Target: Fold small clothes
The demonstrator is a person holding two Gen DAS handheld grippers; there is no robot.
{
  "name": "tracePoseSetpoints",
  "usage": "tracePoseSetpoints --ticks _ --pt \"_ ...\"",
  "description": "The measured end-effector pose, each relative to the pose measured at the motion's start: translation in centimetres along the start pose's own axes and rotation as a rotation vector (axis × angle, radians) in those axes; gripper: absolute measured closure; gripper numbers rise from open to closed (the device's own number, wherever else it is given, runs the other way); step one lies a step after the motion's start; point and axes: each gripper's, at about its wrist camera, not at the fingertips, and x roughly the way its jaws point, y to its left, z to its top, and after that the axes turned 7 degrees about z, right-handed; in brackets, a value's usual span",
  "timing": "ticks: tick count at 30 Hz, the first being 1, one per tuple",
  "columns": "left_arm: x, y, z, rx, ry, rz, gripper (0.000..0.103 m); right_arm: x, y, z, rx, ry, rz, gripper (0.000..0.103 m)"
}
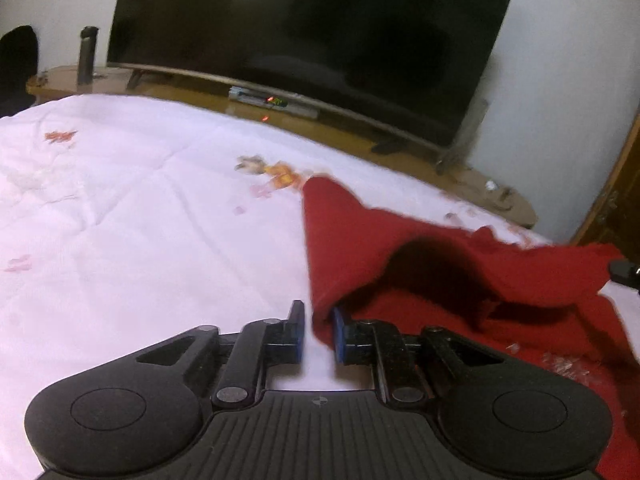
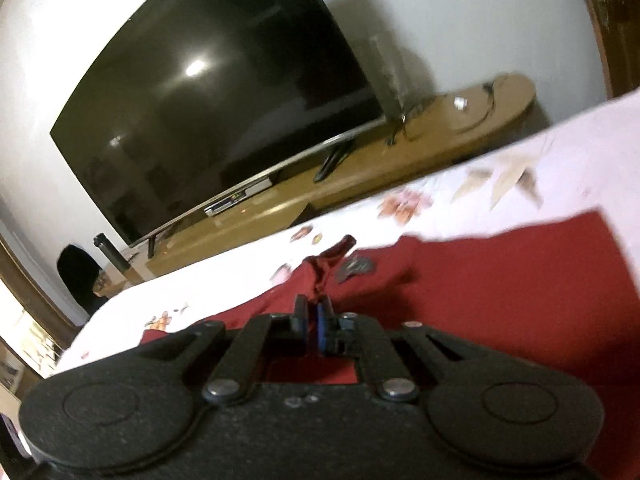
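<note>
White walls are backing a big dark TV [image 1: 312,40] that is standing on a long wooden bench [image 1: 480,184] along the far side, with a dark bottle [image 1: 86,56] standing at the bench's left end. Nearer, a white sheet [image 1: 120,220] with small orange prints is covering the bed and filling most of the left wrist view; its far edge is running just in front of the bench, and a broad bare stretch of it is lying open to the left of the cloth. A red cloth [image 1: 460,272] is lying on the right part of the sheet, one corner pointing toward the TV, its middle lifting into a shadowed fold. In the right wrist view the cloth [image 2: 500,292] is spreading to the right and under the tool, with bare sheet beyond its far edge. The left gripper [image 1: 318,332] is sitting at the cloth's near left edge with its jaws narrowly apart, the fabric draping against the right jaw; whether it is pinching is unclear. The right gripper [image 2: 313,322] is hovering low over the cloth, jaws nearly together around a raised ridge of fabric; the blur is hiding whether they are gripping it.
</note>
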Motion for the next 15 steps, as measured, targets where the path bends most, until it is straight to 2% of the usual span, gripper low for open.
tracePoseSetpoints --ticks 3,6,10,15 --pt "-0.1 -0.9 0.3 -0.019 -0.001 -0.032 0.089 -0.4 -0.5 0.2 -0.026 0.01 -0.018 0.098" --pt "0.7 -2.0 0.0 0.031 0.04 -0.01 0.089 -0.4 -1.2 0.3 -0.023 0.016 -0.023 0.098" --pt "0.4 -2.1 0.1 0.048 0.039 -0.008 0.089 -0.9 -1.7 0.5 -0.016 -0.009 -0.033 0.098" --pt "0.8 -2.2 -0.1 0.079 0.051 0.03 0.09 -1.9 -1.8 1.0 -0.045 -0.035 -0.014 0.098"
